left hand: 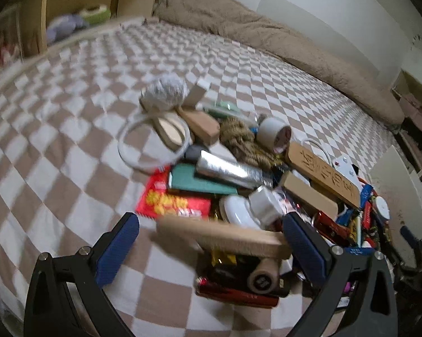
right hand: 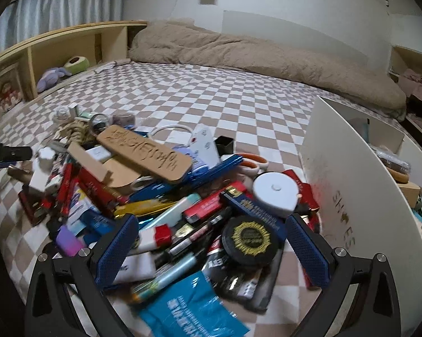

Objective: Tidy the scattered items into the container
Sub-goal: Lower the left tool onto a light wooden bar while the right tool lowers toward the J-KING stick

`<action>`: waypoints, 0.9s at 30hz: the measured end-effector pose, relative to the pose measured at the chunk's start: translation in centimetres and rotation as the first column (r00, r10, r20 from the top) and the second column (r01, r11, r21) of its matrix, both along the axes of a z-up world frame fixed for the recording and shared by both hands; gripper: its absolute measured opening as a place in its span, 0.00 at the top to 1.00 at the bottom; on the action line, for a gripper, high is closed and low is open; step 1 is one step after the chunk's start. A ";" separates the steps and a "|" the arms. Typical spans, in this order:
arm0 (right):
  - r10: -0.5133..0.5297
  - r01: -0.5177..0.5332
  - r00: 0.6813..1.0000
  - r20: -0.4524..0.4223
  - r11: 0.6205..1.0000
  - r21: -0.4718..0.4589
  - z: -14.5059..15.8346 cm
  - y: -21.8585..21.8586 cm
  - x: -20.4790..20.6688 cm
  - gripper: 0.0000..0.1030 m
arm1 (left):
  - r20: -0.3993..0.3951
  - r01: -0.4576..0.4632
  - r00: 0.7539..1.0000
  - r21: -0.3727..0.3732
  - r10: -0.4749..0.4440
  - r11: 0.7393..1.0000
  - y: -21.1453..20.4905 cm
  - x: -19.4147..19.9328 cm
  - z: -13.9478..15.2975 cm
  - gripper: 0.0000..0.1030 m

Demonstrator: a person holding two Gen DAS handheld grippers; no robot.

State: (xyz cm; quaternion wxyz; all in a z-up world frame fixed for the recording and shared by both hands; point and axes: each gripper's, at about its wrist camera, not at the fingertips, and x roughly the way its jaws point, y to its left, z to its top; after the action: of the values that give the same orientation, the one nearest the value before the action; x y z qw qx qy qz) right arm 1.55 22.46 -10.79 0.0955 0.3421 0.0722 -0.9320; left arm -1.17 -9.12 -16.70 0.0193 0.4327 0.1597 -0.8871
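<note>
A heap of scattered items (right hand: 166,191), too many to count, lies on the checkered bed (right hand: 225,90), with one white container (right hand: 351,174) standing just to its right. Beyond the heap, the bed is open up to one beige duvet (right hand: 267,53). The left tongs (left hand: 211,241) are wide open around a blurred wooden block (left hand: 225,238); the right tongs (right hand: 211,244) are wide open, holding nothing.
</note>
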 end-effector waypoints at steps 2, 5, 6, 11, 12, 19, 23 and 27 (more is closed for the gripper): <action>0.021 -0.021 1.000 -0.006 1.000 0.009 -0.1 -0.5 0.4 0.00 | 0.019 0.012 1.000 0.057 -0.013 0.998 -0.1 0.2 -0.7 0.00; 0.060 -0.060 0.998 -0.016 0.998 0.024 -0.2 -1.3 1.0 0.00 | 0.063 0.033 0.997 0.091 -0.038 0.995 0.4 0.1 -1.6 0.00; 0.078 -0.077 0.997 -0.020 0.997 0.030 -0.2 -1.7 1.2 0.00 | 0.065 0.033 0.997 0.074 -0.038 0.997 0.7 0.0 -1.6 0.00; 0.148 -0.146 0.989 -0.021 0.987 0.065 -0.6 -3.1 1.9 0.00 | 0.058 0.039 0.997 0.050 -0.041 0.998 1.1 -0.2 -1.8 0.00; 0.159 -0.157 0.987 -0.016 0.985 0.070 -0.7 -3.3 2.0 0.00 | 0.058 0.040 0.997 0.048 -0.043 0.998 1.1 -0.3 -1.8 0.00; 0.236 -0.235 0.972 -0.006 0.970 0.066 -1.1 -4.1 3.0 0.00 | 0.052 0.048 0.997 0.018 -0.049 0.999 1.2 -0.7 -2.0 0.00; 0.251 -0.249 0.967 -0.035 0.967 0.057 -0.8 -4.1 3.6 0.00 | 0.050 0.048 0.998 0.016 -0.049 0.999 1.2 -0.8 -2.1 0.00; 0.252 -0.247 0.967 -0.037 0.964 0.093 -1.1 -4.8 3.8 0.00 | 0.049 0.047 0.998 0.012 -0.048 0.999 1.2 -0.9 -2.1 0.00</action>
State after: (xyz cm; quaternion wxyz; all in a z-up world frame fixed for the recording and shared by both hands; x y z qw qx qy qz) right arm 5.35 17.66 -11.85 0.1951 0.3113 0.1580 -0.9165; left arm -2.08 -7.90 -18.83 -0.0003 0.4583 0.1538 -0.8754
